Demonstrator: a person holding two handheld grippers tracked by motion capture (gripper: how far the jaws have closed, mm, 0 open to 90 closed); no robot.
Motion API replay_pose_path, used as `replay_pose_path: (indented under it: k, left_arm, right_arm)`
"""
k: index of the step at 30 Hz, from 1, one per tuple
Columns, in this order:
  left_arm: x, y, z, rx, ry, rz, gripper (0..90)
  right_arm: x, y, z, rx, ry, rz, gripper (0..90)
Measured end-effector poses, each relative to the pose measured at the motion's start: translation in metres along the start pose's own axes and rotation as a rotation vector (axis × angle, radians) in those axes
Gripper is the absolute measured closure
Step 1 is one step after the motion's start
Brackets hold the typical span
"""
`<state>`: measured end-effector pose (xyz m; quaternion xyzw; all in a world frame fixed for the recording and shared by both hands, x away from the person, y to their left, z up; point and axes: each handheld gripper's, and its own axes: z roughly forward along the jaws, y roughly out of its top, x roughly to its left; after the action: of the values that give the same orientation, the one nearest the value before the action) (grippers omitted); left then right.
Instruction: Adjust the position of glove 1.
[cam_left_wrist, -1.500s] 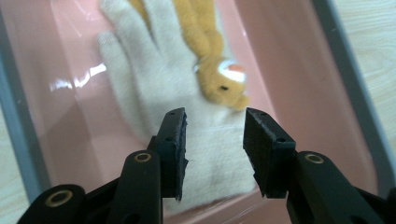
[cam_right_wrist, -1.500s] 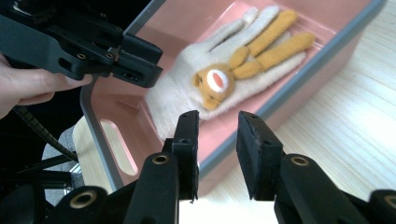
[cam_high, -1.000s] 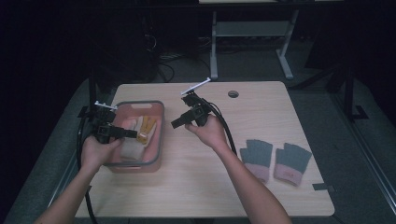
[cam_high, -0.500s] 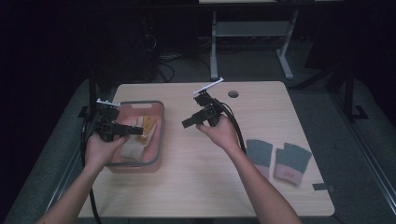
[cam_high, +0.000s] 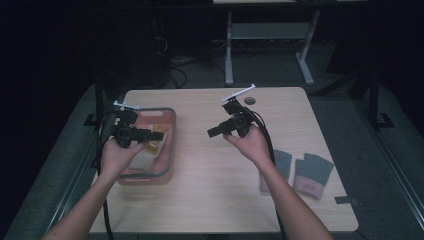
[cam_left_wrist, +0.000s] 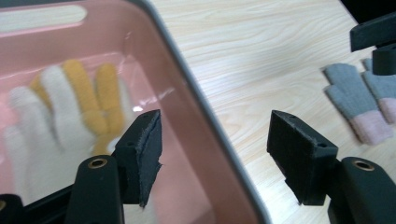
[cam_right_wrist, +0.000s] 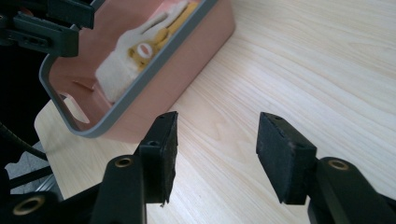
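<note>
Both tools, left tool (cam_high: 150, 135) over the pink bin (cam_high: 170, 150) and right tool (cam_high: 212, 132) above the wood surface (cam_high: 210, 200), have just been spreading with nothing between, while the white-and-yellow gloves (cam_left_wrist: 70, 107) lie inside the bin.

White-and-yellow glove (cam_left_wrist: 60, 112) is blurred (cuff cut off) inside the pink bin (cam_left_wrist: 205, 126).
</note>
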<state>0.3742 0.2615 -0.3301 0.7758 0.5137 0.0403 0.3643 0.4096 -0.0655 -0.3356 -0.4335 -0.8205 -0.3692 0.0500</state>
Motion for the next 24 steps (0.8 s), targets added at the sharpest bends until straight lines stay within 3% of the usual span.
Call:
replay_pose_path:
  k: [24]
  left_arm:
    - [-0.048, 0.015, 0.025, -0.004, -0.065, 0.106, 28.5]
  right_arm:
    - [-0.029, -0.037, -0.039, -0.033, -0.066, 0.054, 40.7]
